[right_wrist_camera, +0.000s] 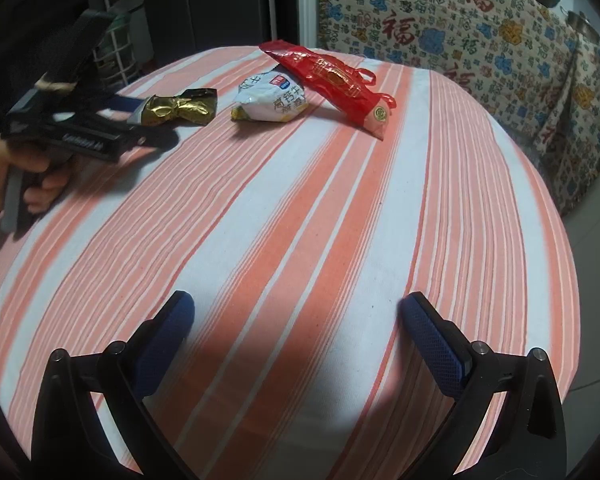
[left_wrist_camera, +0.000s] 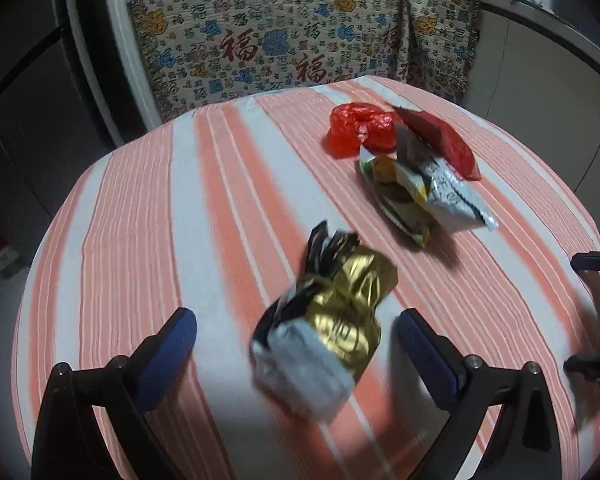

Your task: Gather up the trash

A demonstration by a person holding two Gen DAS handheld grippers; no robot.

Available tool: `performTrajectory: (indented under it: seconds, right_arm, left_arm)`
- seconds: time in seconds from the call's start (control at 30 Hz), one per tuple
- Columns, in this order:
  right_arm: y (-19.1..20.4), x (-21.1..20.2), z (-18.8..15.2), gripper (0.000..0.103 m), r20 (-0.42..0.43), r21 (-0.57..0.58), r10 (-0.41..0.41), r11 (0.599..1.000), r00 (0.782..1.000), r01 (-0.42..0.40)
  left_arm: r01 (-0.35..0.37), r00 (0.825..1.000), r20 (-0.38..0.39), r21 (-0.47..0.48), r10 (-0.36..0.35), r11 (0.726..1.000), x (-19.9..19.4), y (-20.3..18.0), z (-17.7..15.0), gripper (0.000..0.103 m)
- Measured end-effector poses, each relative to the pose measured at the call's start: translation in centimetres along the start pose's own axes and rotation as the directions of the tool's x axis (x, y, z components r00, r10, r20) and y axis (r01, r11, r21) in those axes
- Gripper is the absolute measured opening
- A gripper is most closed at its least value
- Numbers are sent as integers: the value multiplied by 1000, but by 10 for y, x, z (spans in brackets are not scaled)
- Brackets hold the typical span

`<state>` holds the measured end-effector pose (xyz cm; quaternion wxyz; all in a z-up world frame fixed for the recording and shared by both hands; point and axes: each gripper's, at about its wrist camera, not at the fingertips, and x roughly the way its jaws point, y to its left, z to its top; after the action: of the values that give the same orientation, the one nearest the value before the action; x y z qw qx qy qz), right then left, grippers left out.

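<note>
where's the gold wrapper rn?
On the striped tablecloth, the gold wrapper lies between the open left claw's fingers; the white snack bag sits just beyond it.

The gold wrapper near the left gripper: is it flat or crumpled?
Crumpled. The gold wrapper is twisted and creased, bulging up off the striped tablecloth, between the open left gripper fingers, untouched.

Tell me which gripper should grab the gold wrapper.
Left. The gold wrapper already lies between the open left gripper and its pads. The right gripper, also open, has only bare striped tablecloth ahead, and from there the wrapper lies well away.
</note>
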<state>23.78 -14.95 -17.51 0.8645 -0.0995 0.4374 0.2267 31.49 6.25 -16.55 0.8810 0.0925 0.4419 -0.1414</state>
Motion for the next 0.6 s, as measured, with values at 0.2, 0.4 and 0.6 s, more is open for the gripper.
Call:
performTrajectory:
  seconds: [0.2,0.4,0.6]
  right_arm:
    - [0,-2,-1,103,0,-1,0,1000,1000,0]
    - [0,-2,-1,103,0,-1,1,1000,1000,-1]
    - [-1,-2,-1,103,1,-1,1,1000,1000,-1]
  left_arm:
    - [11,999,35,-31,-10,999,-12,-8,-5,50]
    - [-80,996,24,-194,86,978,-47,-14,-41,52]
    - [-124,992,-18,-192,123,974,-48,-26,-56,78]
